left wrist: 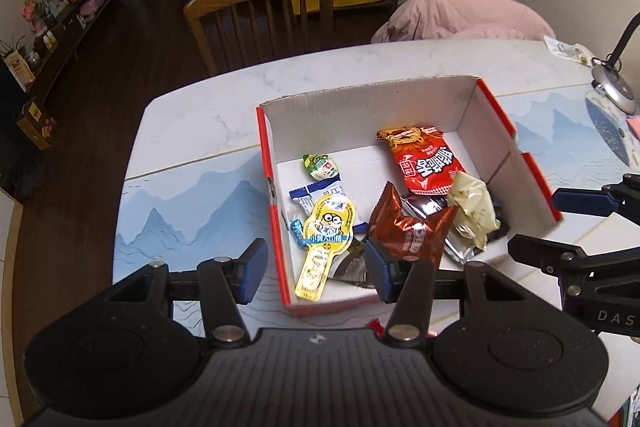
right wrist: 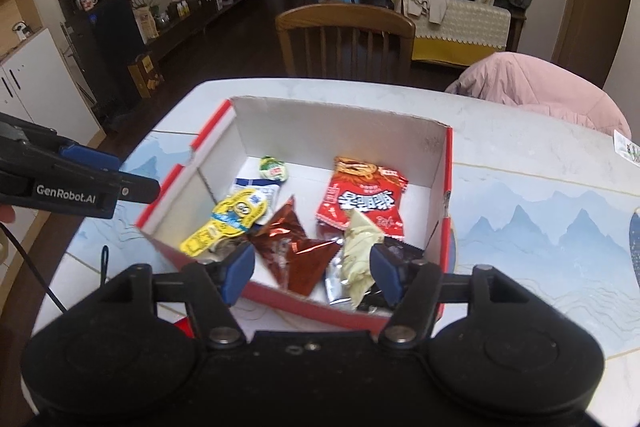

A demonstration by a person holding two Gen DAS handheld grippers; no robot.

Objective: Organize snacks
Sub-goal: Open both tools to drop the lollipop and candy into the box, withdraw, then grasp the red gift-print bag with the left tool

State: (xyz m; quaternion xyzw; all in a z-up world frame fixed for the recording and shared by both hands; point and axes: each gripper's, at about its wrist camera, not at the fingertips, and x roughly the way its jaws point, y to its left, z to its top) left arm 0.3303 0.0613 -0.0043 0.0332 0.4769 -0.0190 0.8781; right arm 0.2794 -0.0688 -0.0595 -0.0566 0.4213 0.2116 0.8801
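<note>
A red-and-white cardboard box (left wrist: 464, 115) (right wrist: 436, 155) sits on the table and holds several snacks: a red packet (left wrist: 430, 163) (right wrist: 362, 201), a brown foil packet (left wrist: 404, 231) (right wrist: 294, 247), a cream wrapper (left wrist: 474, 207) (right wrist: 360, 247), a yellow Minion lollipop pack (left wrist: 326, 239) (right wrist: 224, 221), a green candy (left wrist: 320, 165) (right wrist: 274, 169) and a blue-white sachet (left wrist: 316, 191). My left gripper (left wrist: 316, 273) is open and empty above the box's near left wall. My right gripper (right wrist: 312, 273) is open and empty above the box's near wall; it also shows in the left wrist view (left wrist: 560, 223).
A wooden chair (left wrist: 260, 15) (right wrist: 346, 43) stands at the table's far side. A pink jacket (left wrist: 464, 15) (right wrist: 536, 91) lies over another seat. A lamp base (left wrist: 616, 87) stands at the right. A small red item (left wrist: 374, 325) lies on the table before the box.
</note>
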